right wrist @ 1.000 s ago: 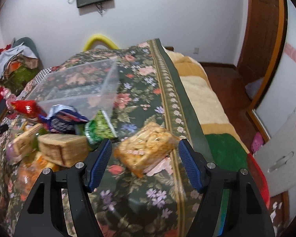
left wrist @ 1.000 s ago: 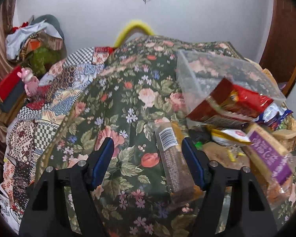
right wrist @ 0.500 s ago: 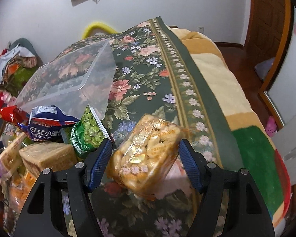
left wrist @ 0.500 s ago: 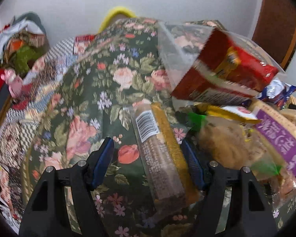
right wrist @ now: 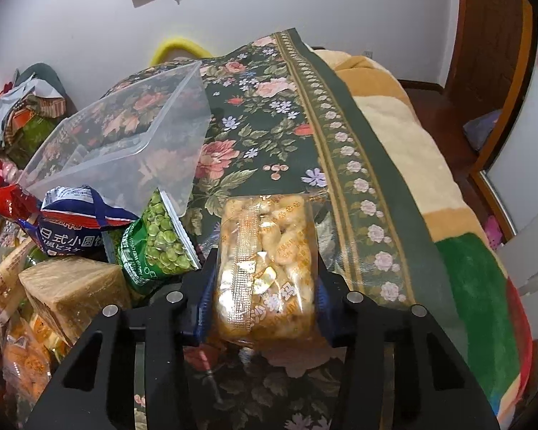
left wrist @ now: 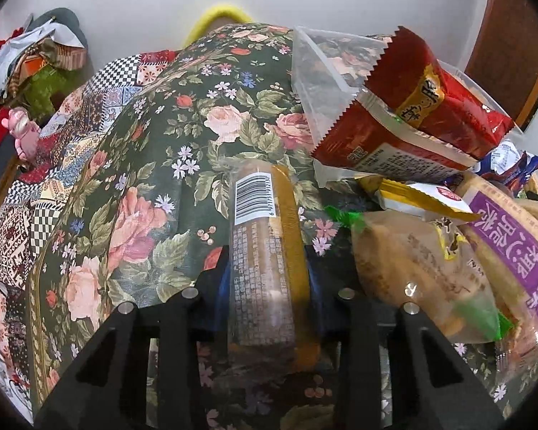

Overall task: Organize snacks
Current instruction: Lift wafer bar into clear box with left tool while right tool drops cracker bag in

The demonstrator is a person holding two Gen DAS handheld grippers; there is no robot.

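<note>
On the floral blanket (left wrist: 154, 186), the left gripper (left wrist: 267, 283) is closed on one long biscuit pack (left wrist: 265, 268). To its right lies one red packet (left wrist: 412, 114). The right gripper (right wrist: 262, 286) clamps one bag of fried snacks (right wrist: 265, 265), beside one clear container (right wrist: 125, 143)

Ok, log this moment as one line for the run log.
left gripper: shut on long biscuit pack | right gripper: shut on orange snack bag | clear bin: tilted on pile
</note>
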